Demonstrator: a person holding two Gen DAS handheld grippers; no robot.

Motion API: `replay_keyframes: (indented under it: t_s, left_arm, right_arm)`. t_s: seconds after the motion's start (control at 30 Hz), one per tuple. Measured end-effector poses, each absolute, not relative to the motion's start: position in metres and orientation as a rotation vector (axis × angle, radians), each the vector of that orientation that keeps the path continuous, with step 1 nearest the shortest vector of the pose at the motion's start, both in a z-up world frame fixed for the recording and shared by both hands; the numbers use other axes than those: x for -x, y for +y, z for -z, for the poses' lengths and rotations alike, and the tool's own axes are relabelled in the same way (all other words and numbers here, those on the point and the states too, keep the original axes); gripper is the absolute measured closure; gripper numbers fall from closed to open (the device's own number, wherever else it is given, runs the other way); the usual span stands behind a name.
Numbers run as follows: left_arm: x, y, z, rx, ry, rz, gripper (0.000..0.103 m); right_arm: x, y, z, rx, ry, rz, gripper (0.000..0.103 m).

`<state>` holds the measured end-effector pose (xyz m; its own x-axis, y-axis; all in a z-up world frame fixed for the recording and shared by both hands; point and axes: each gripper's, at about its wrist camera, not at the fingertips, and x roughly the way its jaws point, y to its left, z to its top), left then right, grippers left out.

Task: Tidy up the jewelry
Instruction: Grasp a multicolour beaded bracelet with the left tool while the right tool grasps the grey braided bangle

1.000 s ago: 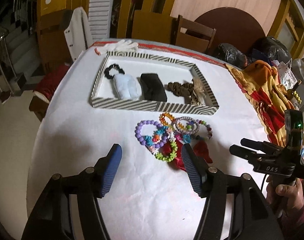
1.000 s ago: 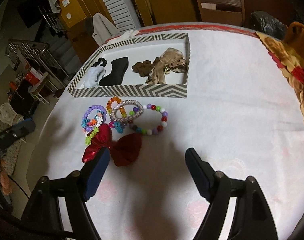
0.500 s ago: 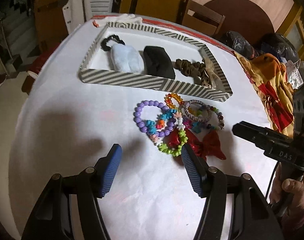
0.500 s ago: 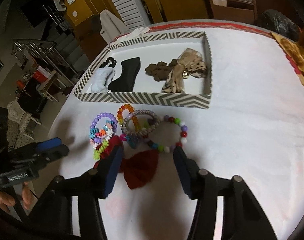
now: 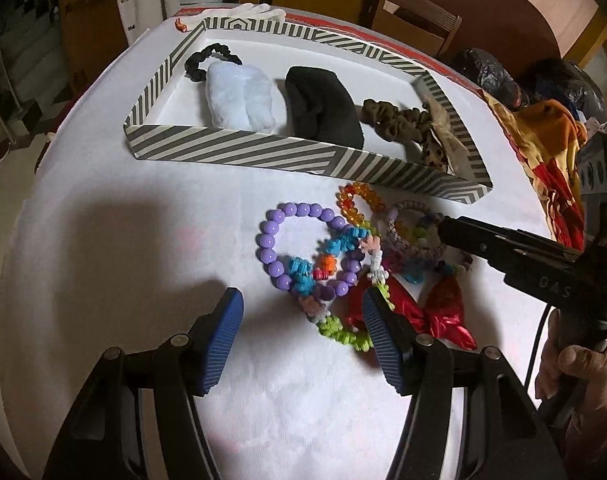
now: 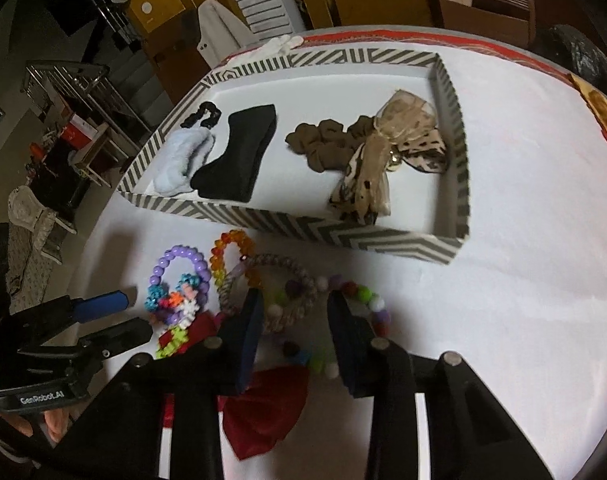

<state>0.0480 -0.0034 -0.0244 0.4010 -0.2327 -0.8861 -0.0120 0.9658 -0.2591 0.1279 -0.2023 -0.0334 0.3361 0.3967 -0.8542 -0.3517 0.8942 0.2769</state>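
A heap of bracelets lies on the white tablecloth in front of the striped tray (image 5: 295,152). It holds a purple bead bracelet (image 5: 299,210), an orange bead ring (image 5: 359,192), a braided ring (image 6: 279,260), a multicolour bead bracelet (image 6: 367,296) and a red bow (image 6: 271,408). My left gripper (image 5: 303,320) is open just above the near side of the purple bracelet and a green ring (image 5: 339,332). My right gripper (image 6: 297,320) hovers over the braided ring and the multicolour beads. Its jaws are closing, with those rings between them and a gap still showing.
The tray (image 6: 287,224) holds a black scrunchie (image 5: 207,58), a pale blue cloth piece (image 5: 239,96), a black cloth piece (image 5: 323,108), a brown scrunchie (image 6: 323,140) and a leopard-print bow (image 6: 383,164). A yellow and red cloth (image 5: 543,140) lies at the table's right; a wooden chair (image 5: 415,28) stands behind.
Both grippers have come down and closer to the bracelet heap. The right jaws have narrowed from wide apart to a small gap. The left jaws keep the same width.
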Motion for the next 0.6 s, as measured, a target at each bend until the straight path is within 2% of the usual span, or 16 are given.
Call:
replay_keyframes:
  t_s: [0.13, 0.17, 0.2, 0.23, 0.27, 0.3, 0.37, 0.6]
  left_arm:
    - [-0.054, -0.006, 0.030, 0.234, 1.167, 0.129, 0.054]
    - [-0.055, -0.006, 0.032, 0.236, 1.172, 0.132, 0.054]
    - [-0.056, -0.008, 0.035, 0.235, 1.178, 0.140, 0.055]
    - [-0.056, -0.009, 0.035, 0.225, 1.171, 0.138, 0.058]
    - [-0.056, -0.011, 0.034, 0.219, 1.164, 0.143, 0.074]
    - [-0.057, -0.012, 0.036, 0.224, 1.171, 0.159, 0.084]
    - [-0.058, -0.011, 0.035, 0.243, 1.167, 0.167, 0.097]
    - [-0.052, -0.003, 0.026, 0.288, 1.152, 0.203, 0.097]
  right_arm:
    - [-0.136, -0.197, 0.045, -0.016, 1.163, -0.476, 0.069]
    - [-0.136, -0.198, 0.045, -0.015, 1.150, -0.475, 0.074]
    - [-0.136, -0.197, 0.046, -0.014, 1.151, -0.476, 0.086]
    - [-0.137, -0.198, 0.047, -0.021, 1.161, -0.481, 0.090]
    - [-0.137, -0.199, 0.048, -0.029, 1.162, -0.483, 0.092]
    - [-0.136, -0.200, 0.048, -0.029, 1.160, -0.484, 0.093]
    - [-0.134, -0.202, 0.046, -0.025, 1.149, -0.487, 0.094]
    - [-0.124, -0.218, 0.023, -0.066, 1.089, -0.487, 0.094]
